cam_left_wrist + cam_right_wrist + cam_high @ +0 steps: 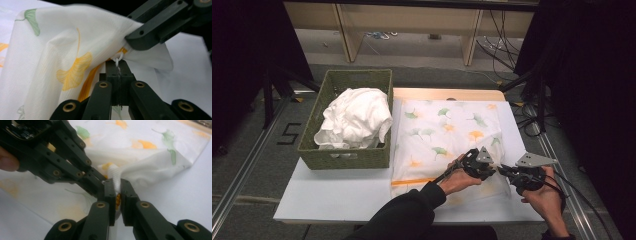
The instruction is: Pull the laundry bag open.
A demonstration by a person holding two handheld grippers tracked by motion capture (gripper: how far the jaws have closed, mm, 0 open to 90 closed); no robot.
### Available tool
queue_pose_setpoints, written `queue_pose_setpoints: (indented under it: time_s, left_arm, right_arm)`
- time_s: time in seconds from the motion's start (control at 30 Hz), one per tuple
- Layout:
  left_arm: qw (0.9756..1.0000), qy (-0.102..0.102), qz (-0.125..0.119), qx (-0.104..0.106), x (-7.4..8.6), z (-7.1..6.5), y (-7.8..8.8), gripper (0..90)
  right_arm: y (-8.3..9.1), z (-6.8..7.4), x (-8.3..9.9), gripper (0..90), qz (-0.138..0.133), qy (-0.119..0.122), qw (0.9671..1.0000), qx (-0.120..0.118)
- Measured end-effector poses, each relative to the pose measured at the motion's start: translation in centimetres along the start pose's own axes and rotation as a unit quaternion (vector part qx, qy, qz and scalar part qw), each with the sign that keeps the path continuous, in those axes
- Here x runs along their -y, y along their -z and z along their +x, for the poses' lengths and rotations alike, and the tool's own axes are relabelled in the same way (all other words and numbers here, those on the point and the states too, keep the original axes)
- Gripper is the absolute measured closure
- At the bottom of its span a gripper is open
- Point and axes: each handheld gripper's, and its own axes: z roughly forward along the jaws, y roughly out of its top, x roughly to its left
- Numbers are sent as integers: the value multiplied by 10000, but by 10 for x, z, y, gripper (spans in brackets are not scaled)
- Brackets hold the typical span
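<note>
High view: leaf-printed pillowcase [447, 137] flat on white worktop [337, 195], beside wicker basket [346, 120]; left tool [492, 169] and right tool [507, 172] meeting at near corner. Left gripper view: clamped on zipper pull [118, 60]. Right gripper view: pinching corner hem [115, 180]. Likely light, limp, best held by seams.

A white table [337, 192] carries a green basket [347, 155] and a leaf-print pillowcase [442, 135].

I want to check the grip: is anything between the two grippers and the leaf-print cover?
Nothing visible. The left gripper pinches the white zipper pull at the cover corner, and the right gripper clamps the fabric directly.
</note>
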Motion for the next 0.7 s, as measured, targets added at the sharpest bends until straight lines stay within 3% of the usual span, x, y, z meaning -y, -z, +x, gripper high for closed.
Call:
queue_pose_setpoints:
  time_s: [0.07,0.1,0.17,0.2,0.27,0.4,0.43,0.47,0.57,0.63,0.7]
  left_arm:
    - [10000,48,51,-48,2,2,-2,892]
    - [9999,99,96,-63,5,5,-4,893]
    - [9999,15,124,-47,5,6,-2,893]
    - [9999,75,104,-54,6,5,0,893]
    - [9998,22,174,-73,6,6,2,893]
    - [9998,100,181,-58,8,7,6,893]
    - [9997,113,186,-78,11,7,9,893]
    - [9997,45,224,-94,12,8,11,893]
    - [9996,-24,250,-121,17,10,19,893]
    - [9995,50,275,-173,23,13,26,893]
    - [9993,-11,329,-195,27,17,33,893]
  right_arm:
    - [0,-2,2,858,36,-114,9999,0]
    - [3,-4,4,859,72,-146,9997,201]
    - [4,-10,6,858,65,-5,9994,328]
    - [5,-10,7,858,120,-164,9992,346]
    - [4,-12,9,858,118,-214,9991,345]
    - [4,-13,9,859,167,-123,9989,424]
    - [2,-17,11,859,141,-29,9989,446]
    - [3,-16,12,859,203,-135,9987,454]
    - [4,-20,14,859,224,-49,9981,580]
    - [3,-22,17,859,236,-95,9981,560]
    - [3,-23,19,858,278,-219,9975,613]
